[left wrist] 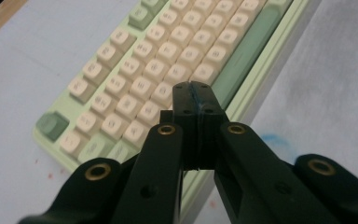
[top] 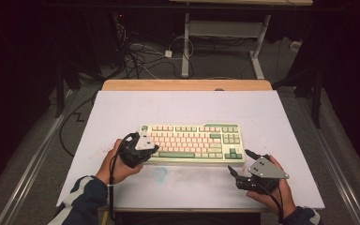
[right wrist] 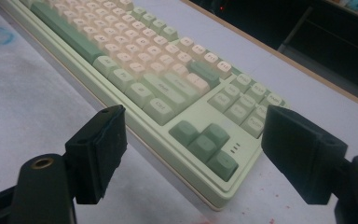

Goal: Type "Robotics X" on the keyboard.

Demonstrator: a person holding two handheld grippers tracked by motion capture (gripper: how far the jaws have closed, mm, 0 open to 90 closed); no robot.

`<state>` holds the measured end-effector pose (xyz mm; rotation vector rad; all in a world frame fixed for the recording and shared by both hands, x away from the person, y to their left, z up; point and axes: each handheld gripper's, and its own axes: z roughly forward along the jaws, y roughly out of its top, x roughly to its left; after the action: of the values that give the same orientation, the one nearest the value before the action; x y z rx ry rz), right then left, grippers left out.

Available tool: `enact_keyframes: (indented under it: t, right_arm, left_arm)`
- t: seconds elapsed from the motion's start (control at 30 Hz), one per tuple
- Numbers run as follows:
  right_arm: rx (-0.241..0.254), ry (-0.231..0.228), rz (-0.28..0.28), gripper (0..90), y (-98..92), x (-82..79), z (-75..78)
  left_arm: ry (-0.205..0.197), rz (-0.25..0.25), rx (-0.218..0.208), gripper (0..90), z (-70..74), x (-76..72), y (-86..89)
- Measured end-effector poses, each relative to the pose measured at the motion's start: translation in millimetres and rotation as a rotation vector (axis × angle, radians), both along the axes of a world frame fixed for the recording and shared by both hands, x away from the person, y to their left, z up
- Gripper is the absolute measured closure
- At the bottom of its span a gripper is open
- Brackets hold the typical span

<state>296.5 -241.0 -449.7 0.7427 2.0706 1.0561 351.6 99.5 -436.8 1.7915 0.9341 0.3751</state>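
A pale green keyboard (top: 192, 143) with cream and green keys lies in the middle of the white table top (top: 178, 108). My left gripper (top: 155, 149) hovers over the keyboard's left end, jaws shut with nothing between them. In the left gripper view the closed pads (left wrist: 193, 105) hang just above the cream keys (left wrist: 158, 70) near the long green space bar (left wrist: 247, 51). My right gripper (top: 238, 161) stands open just off the keyboard's near right corner. In the right gripper view its fingers (right wrist: 98, 149) frame the green arrow keys (right wrist: 205, 142) at that corner of the keyboard (right wrist: 135, 84).
A faint blue smudge (top: 161, 173) marks the table in front of the keyboard. A wooden strip (top: 187, 85) edges the table's far side. Beyond it are cables (top: 140, 54) on the floor and a white desk frame (top: 225, 33).
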Motion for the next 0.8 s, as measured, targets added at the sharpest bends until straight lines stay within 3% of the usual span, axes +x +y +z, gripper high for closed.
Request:
enact_keyframes:
  t: [0.4,0.8]
  right_arm:
    - [-0.024,0.027,0.027,23.3,4.5,0.7,-4.8]
    - [-0.036,0.036,0.036,23.4,6.1,1.3,-6.7]
  left_arm:
    - [0.031,-0.054,0.04,87.2,-11.0,19.9,-45.5]
    - [0.051,-0.051,0.076,87.2,-23.2,30.1,-56.3]
